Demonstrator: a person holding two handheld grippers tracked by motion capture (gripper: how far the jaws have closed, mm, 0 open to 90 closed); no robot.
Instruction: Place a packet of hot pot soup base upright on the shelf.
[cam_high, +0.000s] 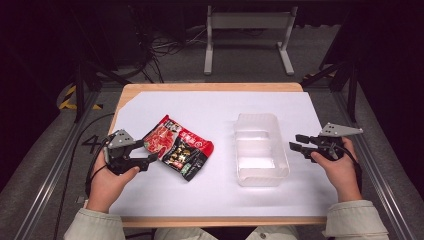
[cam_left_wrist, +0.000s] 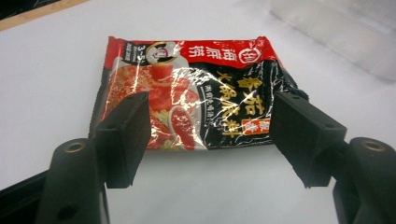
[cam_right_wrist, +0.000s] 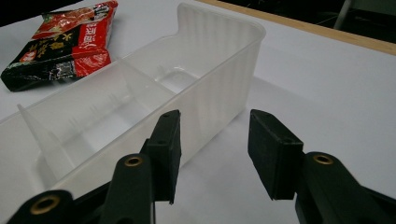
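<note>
While my left gripper (cam_high: 148, 151) sits right at the near edge of the red and black sauce packet (cam_high: 178, 147), its jaws are spread wide and not touching it, so nothing's grabbed. The packet lies flat on the white sheet (cam_high: 200, 195), left of the clear plastic bin (cam_high: 260, 148) and apart from it. My right gripper (cam_high: 296, 141) hangs just beside the bin's right wall, jaws apart too, holding nothing.
</note>
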